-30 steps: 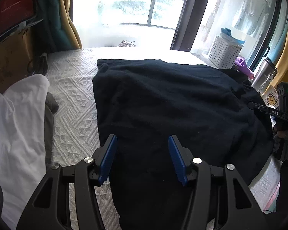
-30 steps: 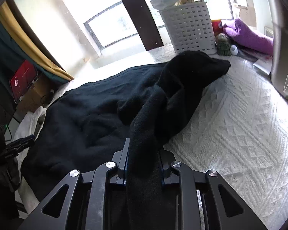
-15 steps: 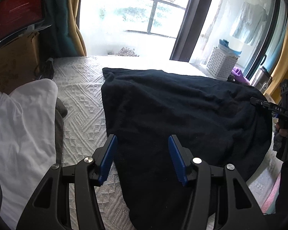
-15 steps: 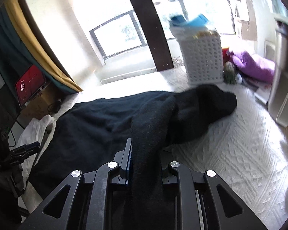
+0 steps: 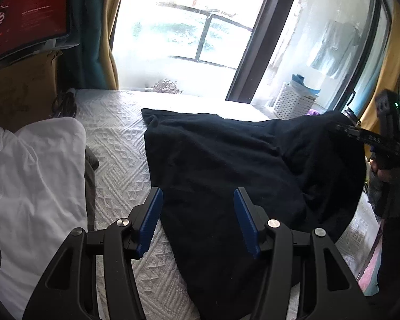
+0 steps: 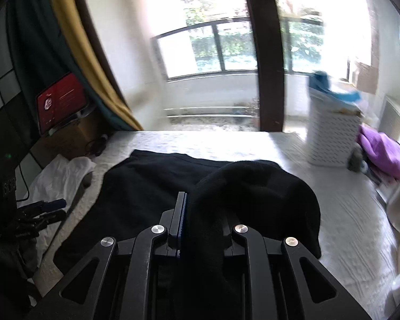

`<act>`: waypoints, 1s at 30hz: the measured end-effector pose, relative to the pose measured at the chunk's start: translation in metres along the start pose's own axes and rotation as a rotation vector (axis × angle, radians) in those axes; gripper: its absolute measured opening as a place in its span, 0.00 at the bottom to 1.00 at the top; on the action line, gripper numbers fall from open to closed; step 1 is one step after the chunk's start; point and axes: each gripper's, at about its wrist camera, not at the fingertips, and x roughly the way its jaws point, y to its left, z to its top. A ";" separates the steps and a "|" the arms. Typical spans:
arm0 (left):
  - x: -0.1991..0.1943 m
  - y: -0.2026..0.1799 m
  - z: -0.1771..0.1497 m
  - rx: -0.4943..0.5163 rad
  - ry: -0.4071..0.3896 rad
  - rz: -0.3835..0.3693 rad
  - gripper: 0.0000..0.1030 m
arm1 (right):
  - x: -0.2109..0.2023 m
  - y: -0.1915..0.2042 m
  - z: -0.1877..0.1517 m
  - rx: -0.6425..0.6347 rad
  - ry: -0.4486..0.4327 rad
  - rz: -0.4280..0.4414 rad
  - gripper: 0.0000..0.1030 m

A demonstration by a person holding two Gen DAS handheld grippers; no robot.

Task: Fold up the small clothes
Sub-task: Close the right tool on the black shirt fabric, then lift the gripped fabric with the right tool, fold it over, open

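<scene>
Black jumper (image 6: 152, 186) bunched in the clamped right gripper (image 6: 200, 226) could slip, left gripper (image 5: 197, 221) hanging apart and empty

Left tongs (image 5: 197, 218) point downward, blue pads (image 5: 149, 221) apart, holding nothing. Right tongs (image 6: 200, 224) are clamped on black cloth (image 6: 253, 186).
</scene>
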 end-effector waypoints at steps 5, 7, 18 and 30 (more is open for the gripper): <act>-0.011 0.005 0.000 -0.002 -0.022 -0.023 0.54 | 0.020 0.038 0.010 -0.045 0.019 0.041 0.18; -0.017 0.010 -0.001 -0.009 -0.032 -0.023 0.54 | 0.028 0.051 0.012 -0.056 0.030 0.063 0.18; -0.039 0.043 -0.011 -0.058 -0.051 0.003 0.54 | 0.103 0.143 -0.004 -0.151 0.185 0.180 0.18; -0.053 0.051 -0.013 -0.080 -0.062 0.028 0.54 | 0.125 0.193 -0.035 -0.172 0.249 0.309 0.73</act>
